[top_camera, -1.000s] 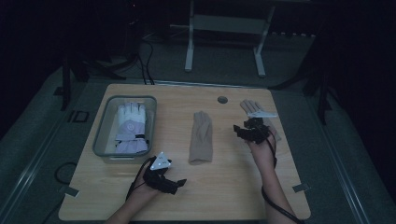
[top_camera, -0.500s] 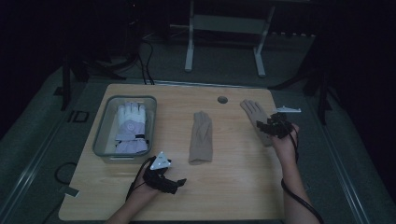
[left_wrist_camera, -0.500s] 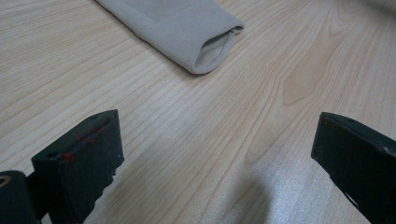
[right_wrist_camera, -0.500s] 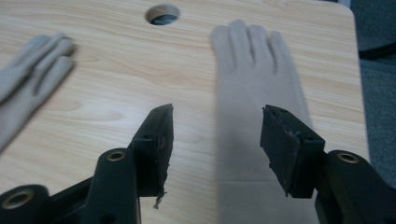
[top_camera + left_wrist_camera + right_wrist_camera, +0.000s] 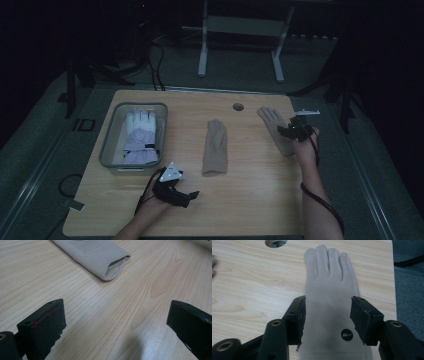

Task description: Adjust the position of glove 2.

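Note:
A beige glove (image 5: 272, 122) lies flat near the table's right edge, fingers pointing away from me. My right gripper (image 5: 295, 131) hovers low over its cuff end. In the right gripper view the jaws (image 5: 328, 305) straddle the glove's palm (image 5: 328, 277); they have just been closing, and the glove between them still lies unbunched. A second beige glove (image 5: 215, 147) lies at the table's middle. My left gripper (image 5: 187, 196) rests near the front edge, jaws wide open (image 5: 117, 315) over bare wood, with that glove's cuff (image 5: 110, 265) ahead of it.
A grey bin (image 5: 107, 150) at the left holds a pair of white and lavender gloves (image 5: 139, 135). A round cable hole (image 5: 238, 107) sits at the table's far side. The table's right edge (image 5: 393, 277) runs close beside the right glove.
My right gripper has moved right across the beige glove toward the table's edge and now sits over its cuff end. The left gripper has stayed put.

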### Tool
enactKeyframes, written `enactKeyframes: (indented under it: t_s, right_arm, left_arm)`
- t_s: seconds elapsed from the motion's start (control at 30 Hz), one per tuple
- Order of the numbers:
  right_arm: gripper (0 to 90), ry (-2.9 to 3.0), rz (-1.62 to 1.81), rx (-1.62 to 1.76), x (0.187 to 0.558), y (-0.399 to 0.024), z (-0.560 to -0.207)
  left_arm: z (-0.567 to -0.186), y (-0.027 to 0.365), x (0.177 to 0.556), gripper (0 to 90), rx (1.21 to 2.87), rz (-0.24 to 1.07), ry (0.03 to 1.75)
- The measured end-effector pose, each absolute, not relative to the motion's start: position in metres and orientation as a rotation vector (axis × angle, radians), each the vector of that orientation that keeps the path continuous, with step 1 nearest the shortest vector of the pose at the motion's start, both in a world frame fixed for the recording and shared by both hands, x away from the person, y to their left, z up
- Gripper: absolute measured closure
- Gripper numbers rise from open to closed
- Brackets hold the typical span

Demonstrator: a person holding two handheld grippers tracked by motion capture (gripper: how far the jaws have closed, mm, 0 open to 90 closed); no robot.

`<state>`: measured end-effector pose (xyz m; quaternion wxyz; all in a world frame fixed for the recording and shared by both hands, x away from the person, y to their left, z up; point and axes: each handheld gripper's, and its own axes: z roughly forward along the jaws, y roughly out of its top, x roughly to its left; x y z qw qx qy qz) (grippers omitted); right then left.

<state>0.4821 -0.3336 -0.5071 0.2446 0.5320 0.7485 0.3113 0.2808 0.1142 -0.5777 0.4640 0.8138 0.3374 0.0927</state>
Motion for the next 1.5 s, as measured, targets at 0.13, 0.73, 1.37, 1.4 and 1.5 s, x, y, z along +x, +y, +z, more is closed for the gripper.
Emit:
enactKeyframes:
  t_s: [0.13, 0.73, 1.37, 1.4, 1.5]
  right_arm:
    - [47.4, 2.059, 0.82, 1.437, 0.491, -0.33, -0.513]
    - [53.0, 2.047, 0.775, 1.529, 0.517, -0.336, -0.546]
    - [82.3, 1.991, 0.888, 1.639, 0.48, -0.313, -0.51]
    - [82.3, 1.988, 0.892, 1.634, 0.475, -0.311, -0.506]
    - [82.2, 1.967, 0.894, 1.609, 0.459, -0.304, -0.497]
  left_arm:
    - [-0.578, 0.114, 0.281, 2.3, 1.995, 0.222, 0.836]
    - [-0.578, 0.114, 0.281, 2.3, 2.001, 0.221, 0.823]
    - [-0.578, 0.115, 0.281, 2.3, 1.998, 0.214, 0.818]
    - [-0.578, 0.115, 0.281, 2.3, 1.999, 0.215, 0.819]
    - [-0.578, 0.115, 0.281, 2.3, 2.002, 0.215, 0.816]
